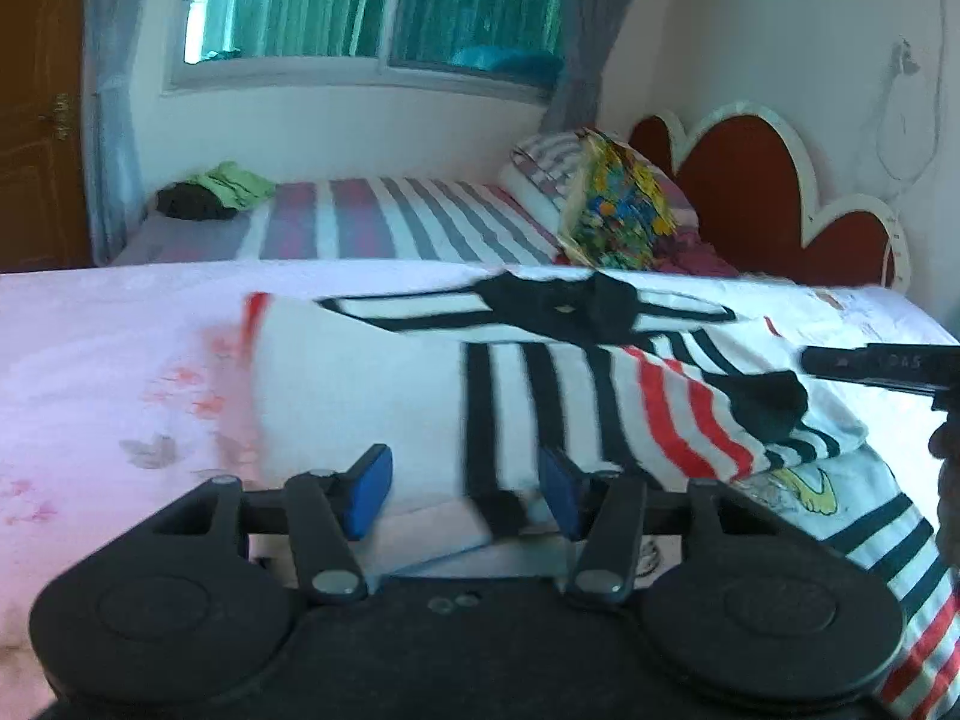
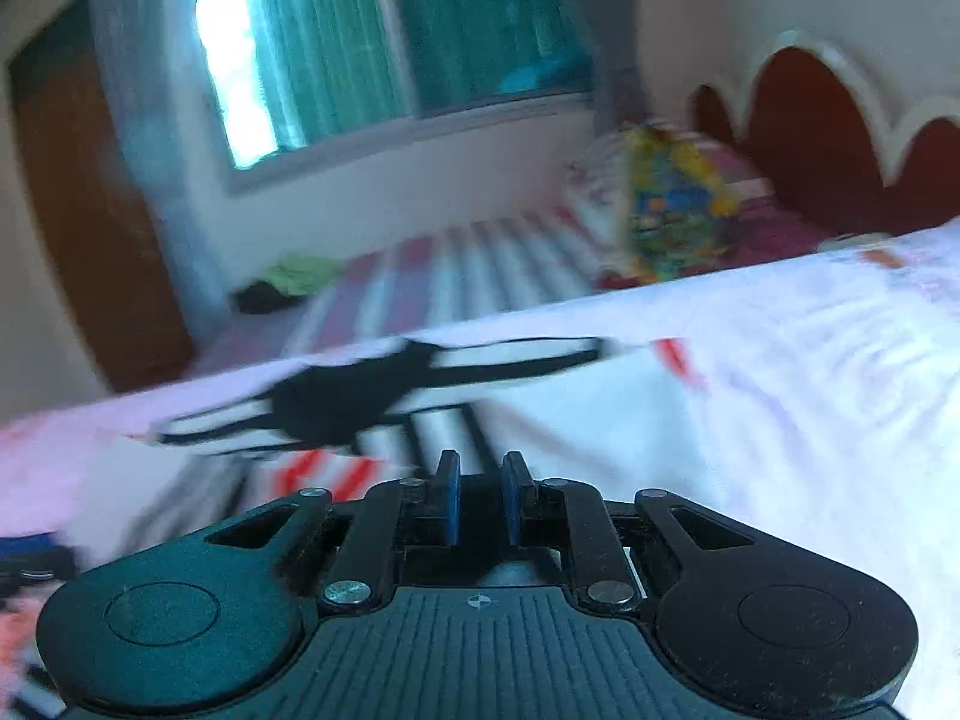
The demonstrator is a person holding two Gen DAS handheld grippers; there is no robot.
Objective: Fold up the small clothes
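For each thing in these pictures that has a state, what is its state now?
Left gripper: open, over the shirt's near edge, gripping nothing.
Right gripper: nearly shut; whether it pinches cloth, cannot tell.
Striped shirt: on the bed, partly folded, one sleeve laid over the body.
Window: shut, curtains drawn aside.
Door: shut.

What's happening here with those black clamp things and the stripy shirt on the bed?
A person is folding a small striped shirt on a pink bedsheet, using a hand-held gripper in each hand. The left hand-held gripper is open, its blue pads over the shirt's near edge. The right hand-held gripper is nearly closed; whether it pinches cloth is unclear. The shirt looks partly folded.
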